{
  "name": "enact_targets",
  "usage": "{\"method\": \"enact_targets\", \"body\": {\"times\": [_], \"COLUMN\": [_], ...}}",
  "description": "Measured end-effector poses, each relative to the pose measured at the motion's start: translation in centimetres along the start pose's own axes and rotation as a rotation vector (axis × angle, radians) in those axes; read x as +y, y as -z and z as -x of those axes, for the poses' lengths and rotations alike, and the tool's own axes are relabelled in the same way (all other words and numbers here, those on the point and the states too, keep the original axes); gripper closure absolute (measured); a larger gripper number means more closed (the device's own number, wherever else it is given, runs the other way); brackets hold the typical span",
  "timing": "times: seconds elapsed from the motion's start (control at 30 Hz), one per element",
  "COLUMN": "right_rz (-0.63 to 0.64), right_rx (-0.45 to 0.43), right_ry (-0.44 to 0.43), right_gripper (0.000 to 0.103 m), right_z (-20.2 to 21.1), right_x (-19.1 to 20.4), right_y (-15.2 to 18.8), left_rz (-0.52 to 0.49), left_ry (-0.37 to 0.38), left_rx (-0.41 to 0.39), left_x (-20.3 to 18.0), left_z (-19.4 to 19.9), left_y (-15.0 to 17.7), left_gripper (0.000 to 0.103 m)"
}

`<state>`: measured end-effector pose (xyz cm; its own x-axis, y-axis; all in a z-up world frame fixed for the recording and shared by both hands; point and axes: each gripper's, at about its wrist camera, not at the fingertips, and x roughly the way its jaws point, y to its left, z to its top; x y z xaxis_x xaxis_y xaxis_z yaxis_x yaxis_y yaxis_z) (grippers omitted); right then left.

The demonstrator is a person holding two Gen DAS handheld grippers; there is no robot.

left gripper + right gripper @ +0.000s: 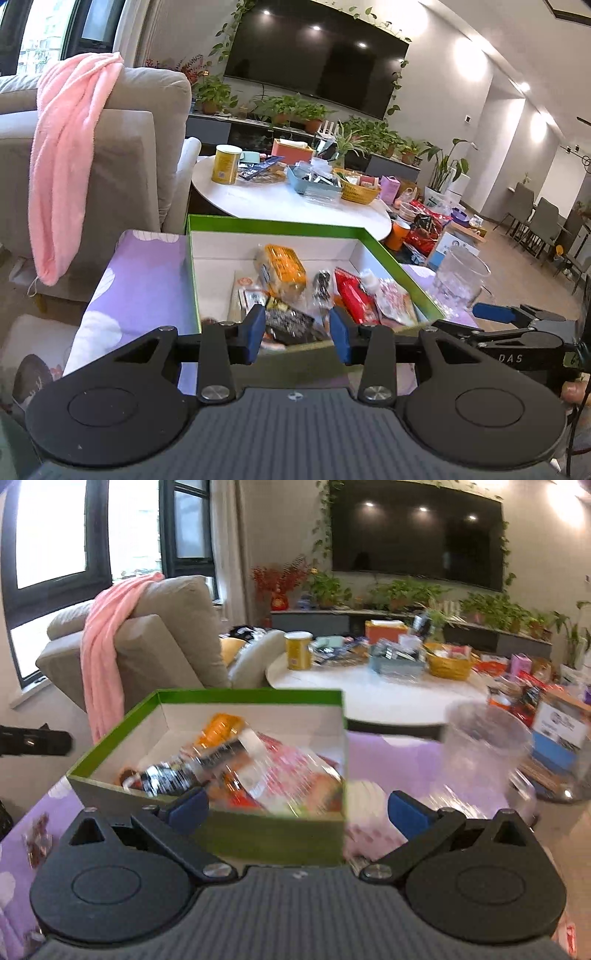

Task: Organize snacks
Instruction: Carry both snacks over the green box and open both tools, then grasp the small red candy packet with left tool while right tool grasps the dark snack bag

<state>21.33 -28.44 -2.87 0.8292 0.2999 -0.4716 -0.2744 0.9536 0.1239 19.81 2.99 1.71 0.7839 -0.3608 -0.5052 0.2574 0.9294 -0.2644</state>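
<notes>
Snacks (284, 273) in box (280, 225): light, crinkly, slippery; pinch seams. Left hand-held gripper (297, 334) half-open, right hand-held gripper (297, 808) wide; both empty.

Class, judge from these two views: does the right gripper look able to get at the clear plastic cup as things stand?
Probably yes. The clear plastic cup stands apart from the green box, just ahead-right of the right gripper, whose jaws are open and empty; nothing stands between them.
</notes>
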Motion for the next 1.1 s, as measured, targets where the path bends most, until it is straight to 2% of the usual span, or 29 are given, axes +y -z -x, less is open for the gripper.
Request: {"method": "enact_targets", "body": {"times": [0.17, 0.27, 0.37, 0.53, 0.7, 0.8, 0.9, 1.1], "right_rz": [-0.123, -0.199, -0.216, -0.166, -0.119, -0.018, 0.109, 0.147], "right_rx": [0.017, 0.031, 0.05, 0.063, 0.086, 0.103, 0.111, 0.148], "right_ry": [0.028, 0.009, -0.016, -0.063, -0.153, -0.208, -0.223, -0.261], "right_gripper": [0.037, 0.037, 0.037, 0.037, 0.037, 0.037, 0.037, 0.037], "right_z": [2.8, 4.3, 5.3, 6.1, 6.5, 6.6, 6.7, 5.9], "right_x": [-2.3, -3.2, -2.9, -0.1, 5.2, 8.9, 11.9, 14.1], "right_y": [2.0, 3.2, 4.0, 4.6, 5.7, 6.7, 7.5, 7.8], "left_rz": [-0.009, -0.004, 0.019, 0.063, 0.056, 0.064, 0.075, 0.105], "left_ry": [0.015, 0.023, 0.011, -0.022, -0.011, -0.005, -0.003, 0.003], "left_rx": [0.025, 0.049, 0.077, 0.096, 0.097, 0.098, 0.101, 0.096], "left_x": [-0.4, -0.2, 0.2, 1.1, 0.7, 0.6, 0.8, 1.4], "left_z": [2.4, 3.7, 4.5, 5.5, 6.3, 6.7, 7.1, 7.8], "left_y": [1.8, 3.4, 5.0, 6.1, 6.5, 7.1, 7.4, 7.9], "left_gripper": [0.067, 0.067, 0.067, 0.067, 0.067, 0.067, 0.067, 0.067]}}
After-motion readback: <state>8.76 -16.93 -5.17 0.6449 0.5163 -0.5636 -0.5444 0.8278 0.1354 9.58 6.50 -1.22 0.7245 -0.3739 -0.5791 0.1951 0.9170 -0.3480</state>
